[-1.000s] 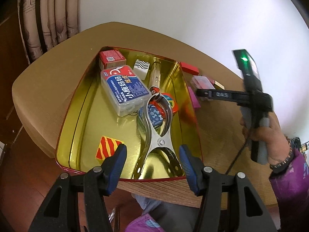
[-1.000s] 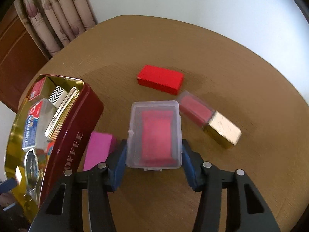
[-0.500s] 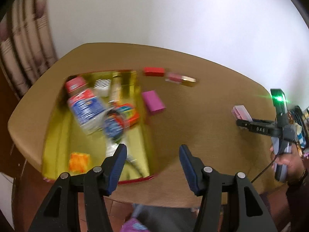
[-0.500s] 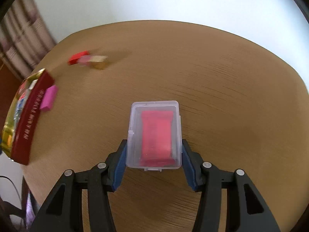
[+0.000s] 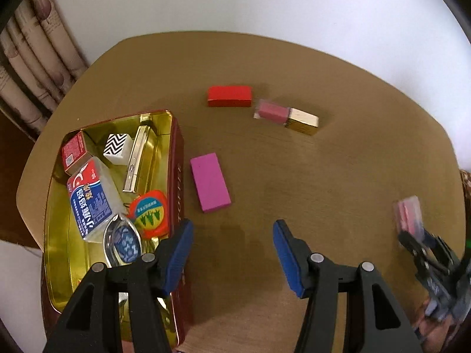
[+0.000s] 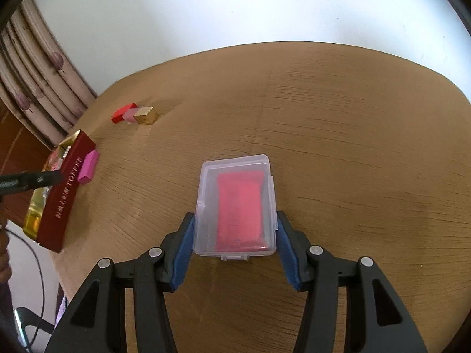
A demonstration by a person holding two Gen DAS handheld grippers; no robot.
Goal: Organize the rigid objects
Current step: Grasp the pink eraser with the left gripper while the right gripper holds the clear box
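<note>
Rounded brown wooden table (image 5: 323, 176) under a plain white wall, striped curtain off at ten o'clock. Big swing just completed on both sides! Left gripper (image 5: 232, 229): carried off the open red-and-gold metal tin (image 5: 176, 158) and out over bare wood, tin now at nine o'clock of it, jaws apart, nothing between them. Right gripper (image 6: 234, 220): hauled well away from the tin towards the three o'clock end of the table, blue pads clamped on both long sides of the clear plastic lidded case with the red insert (image 6: 235, 206), no real change in that grip. Meaning for the job, at a guess: case pulled away from the tin, not dropped into it, so perhaps bound for its own spot; left hand free and lined up for the next loose piece. Now the tally. Loose on the wood, three: one magenta rectangular block (image 5: 209, 181) just beside the tin wall, one red rectangular block (image 5: 229, 96) at twelve o'clock, one pink-and-gold clear-capped case (image 5: 287, 117) close by at one o'clock. Inside the tin, six showing: one small red carton, one black-and-white zigzag cube, one flat silver bar, one clear blue-labelled box, one round orange tape measure, one shiny metal tool. More possibly hidden behind the left fingers.
</note>
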